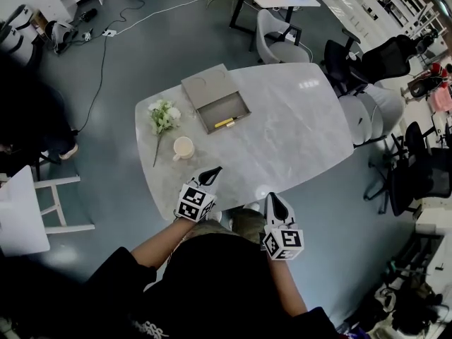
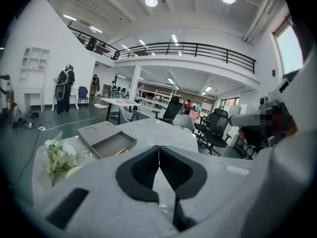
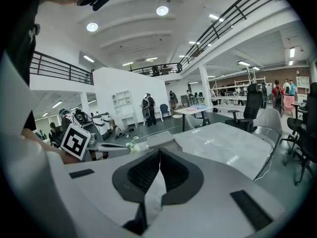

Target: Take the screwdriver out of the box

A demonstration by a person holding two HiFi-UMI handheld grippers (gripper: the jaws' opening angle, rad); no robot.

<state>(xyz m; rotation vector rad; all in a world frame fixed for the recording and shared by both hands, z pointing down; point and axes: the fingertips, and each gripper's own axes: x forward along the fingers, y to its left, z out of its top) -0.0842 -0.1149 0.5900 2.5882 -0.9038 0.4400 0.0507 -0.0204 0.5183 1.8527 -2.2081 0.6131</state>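
Note:
A yellow-handled screwdriver (image 1: pixel 227 122) lies in the open grey box (image 1: pixel 238 99) at the far side of the marble table (image 1: pixel 296 133); the box's lid (image 1: pixel 207 87) lies behind it. From the left gripper view the box (image 2: pixel 101 139) shows ahead to the left, with the screwdriver (image 2: pixel 120 151) inside. My left gripper (image 1: pixel 214 171) is shut and empty over the table's near edge, well short of the box. Beside it, at the near edge, my right gripper (image 1: pixel 275 198) is also shut with nothing in it. The right gripper view shows its jaws closed together (image 3: pixel 159 157).
A bunch of white flowers (image 1: pixel 163 116) and a cream cup (image 1: pixel 183 147) lie on the table's left part, between my left gripper and the box. Office chairs (image 1: pixel 367 111) crowd the right side. A white chair (image 1: pixel 49 203) stands on the floor at left.

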